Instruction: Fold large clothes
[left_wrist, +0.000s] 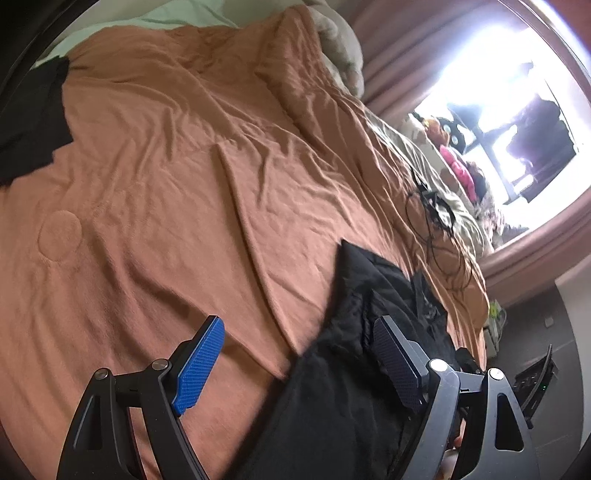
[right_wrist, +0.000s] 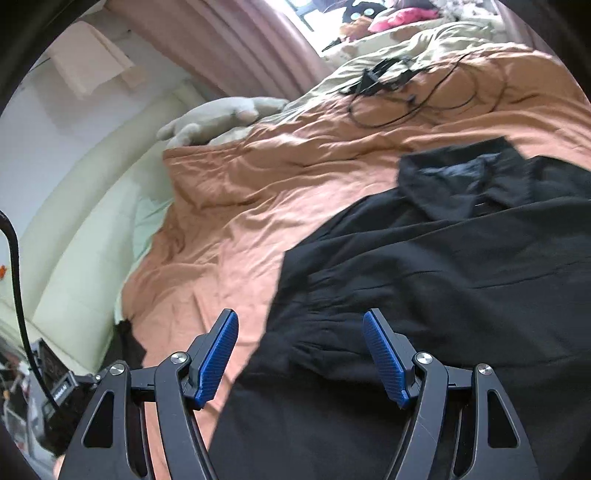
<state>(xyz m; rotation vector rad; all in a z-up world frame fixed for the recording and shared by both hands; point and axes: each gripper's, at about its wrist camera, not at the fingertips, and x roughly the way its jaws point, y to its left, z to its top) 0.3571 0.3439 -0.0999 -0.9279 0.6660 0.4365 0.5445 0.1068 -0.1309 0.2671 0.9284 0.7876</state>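
Note:
A large black collared garment (right_wrist: 443, 266) lies spread on the orange bedspread (right_wrist: 229, 206). Its collar (right_wrist: 458, 173) points toward the far side. In the left wrist view the garment (left_wrist: 354, 332) lies at the lower right on the bedspread (left_wrist: 166, 184). My left gripper (left_wrist: 295, 332) is open above the garment's edge, with nothing between its blue pads (left_wrist: 199, 365). My right gripper (right_wrist: 301, 325) is open just above the garment's left edge, its pads (right_wrist: 218, 354) apart and empty.
A second black cloth (left_wrist: 33, 118) lies at the far left of the bed. Black cables (right_wrist: 399, 88) lie on the bed beyond the collar. A grey plush toy (right_wrist: 218, 118), pink curtains (right_wrist: 221, 44), a bright window (left_wrist: 491, 92) and pillows with toys (left_wrist: 454, 162) surround the bed.

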